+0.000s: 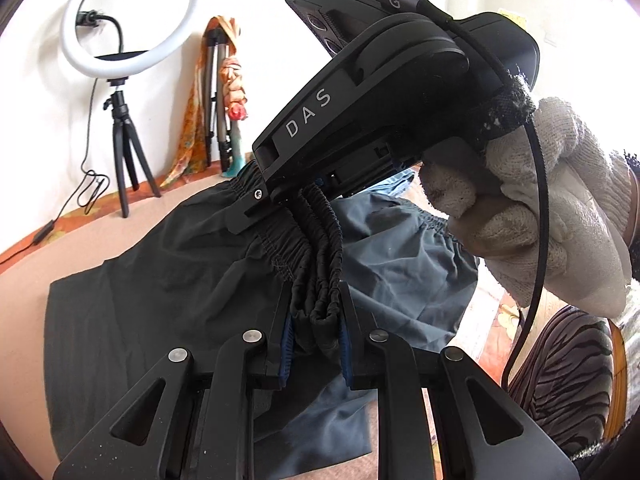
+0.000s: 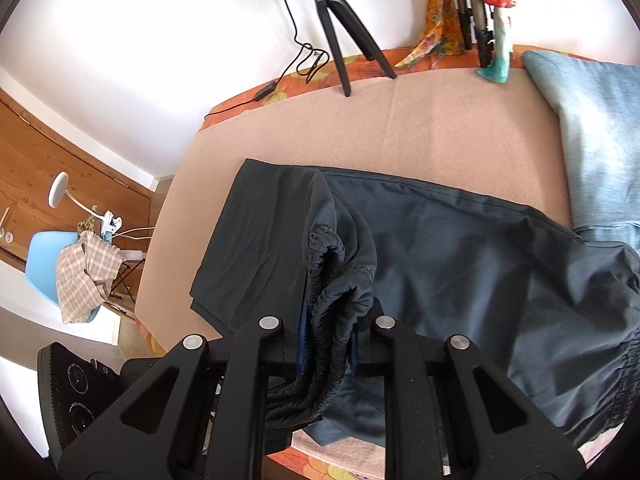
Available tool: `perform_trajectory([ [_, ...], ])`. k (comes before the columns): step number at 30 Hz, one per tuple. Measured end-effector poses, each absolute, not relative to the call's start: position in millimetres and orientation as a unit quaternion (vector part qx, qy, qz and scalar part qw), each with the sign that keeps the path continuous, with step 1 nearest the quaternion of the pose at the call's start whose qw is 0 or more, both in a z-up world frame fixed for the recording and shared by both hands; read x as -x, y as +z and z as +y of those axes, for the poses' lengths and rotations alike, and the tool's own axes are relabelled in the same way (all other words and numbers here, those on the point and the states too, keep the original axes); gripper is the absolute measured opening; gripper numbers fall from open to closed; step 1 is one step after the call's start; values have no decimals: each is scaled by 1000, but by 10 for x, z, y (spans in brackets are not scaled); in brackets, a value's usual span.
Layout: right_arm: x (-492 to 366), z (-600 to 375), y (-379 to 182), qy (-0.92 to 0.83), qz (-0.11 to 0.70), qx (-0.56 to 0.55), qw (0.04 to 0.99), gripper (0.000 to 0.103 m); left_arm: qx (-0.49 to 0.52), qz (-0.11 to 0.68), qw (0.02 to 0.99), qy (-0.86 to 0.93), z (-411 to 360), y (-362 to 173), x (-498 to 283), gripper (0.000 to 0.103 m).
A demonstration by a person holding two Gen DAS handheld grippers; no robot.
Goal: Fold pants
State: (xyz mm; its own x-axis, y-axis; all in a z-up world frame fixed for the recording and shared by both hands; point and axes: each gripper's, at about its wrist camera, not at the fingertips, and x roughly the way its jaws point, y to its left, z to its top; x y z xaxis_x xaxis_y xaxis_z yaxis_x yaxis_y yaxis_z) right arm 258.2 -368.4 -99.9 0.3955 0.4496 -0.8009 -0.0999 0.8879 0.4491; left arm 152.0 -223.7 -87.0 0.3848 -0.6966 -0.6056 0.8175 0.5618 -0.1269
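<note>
Dark grey pants [image 1: 160,280] lie spread on a beige padded table [image 2: 440,120]. My left gripper [image 1: 314,328] is shut on a bunched stretch of the elastic waistband [image 1: 320,264]. Just beyond it, the right gripper [image 1: 304,196], held by a hand in a white glove [image 1: 540,216], pinches the same waistband from above. In the right wrist view, my right gripper [image 2: 326,340] is shut on the gathered waistband [image 2: 332,292], lifted off the table. The rest of the pants [image 2: 480,264] trails off to the right, with a folded part [image 2: 256,232] on the left.
A light blue garment [image 2: 600,140] lies at the table's far right. A ring light on a tripod [image 1: 120,120], a cable [image 2: 280,80], folded tripods with an orange cloth [image 1: 208,112] stand at the back edge. A blue chair with a checked cloth [image 2: 80,276] sits left of the table.
</note>
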Motion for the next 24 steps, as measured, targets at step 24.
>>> perform_trajectory([
  [24, -2123, -5751, -1135, 91, 539, -186, 816, 16, -167, 358, 827, -399, -2027, -817, -1338, 53],
])
